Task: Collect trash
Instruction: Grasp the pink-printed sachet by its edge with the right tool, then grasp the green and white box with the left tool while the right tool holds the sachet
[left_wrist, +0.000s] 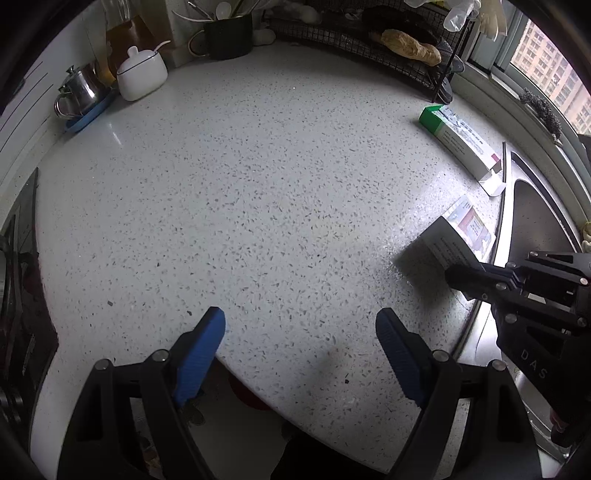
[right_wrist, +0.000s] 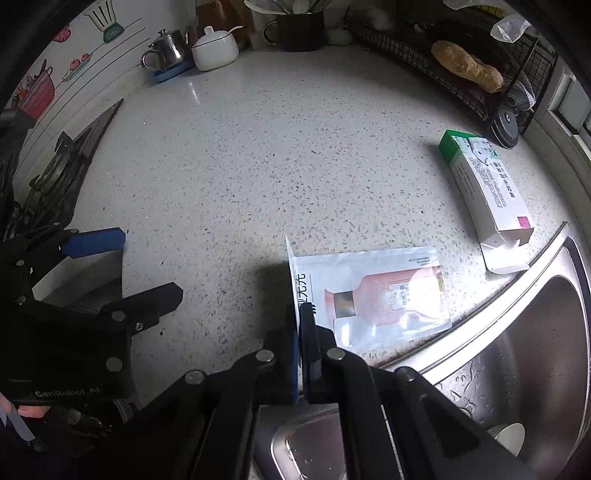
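Right wrist view, left to right: your left gripper (right_wrist: 147, 264) waits spread and empty over the counter (right_wrist: 258, 155); your right gripper (right_wrist: 303, 314) is pinched tight on the flat packet's (right_wrist: 373, 291) near edge, its length running rightward along the sink (right_wrist: 546, 350). Beyond lies the green-ended carton (right_wrist: 484, 184), apparently empty.

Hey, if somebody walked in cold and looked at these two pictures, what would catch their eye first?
First the right gripper, shut on the edge of a flat pouch with a pink bottle printed on it, lying on the speckled counter right beside the steel sink. Next, the green-and-white carton lying open-ended further back near the sink. The left gripper hangs open over bare counter, holding nothing.
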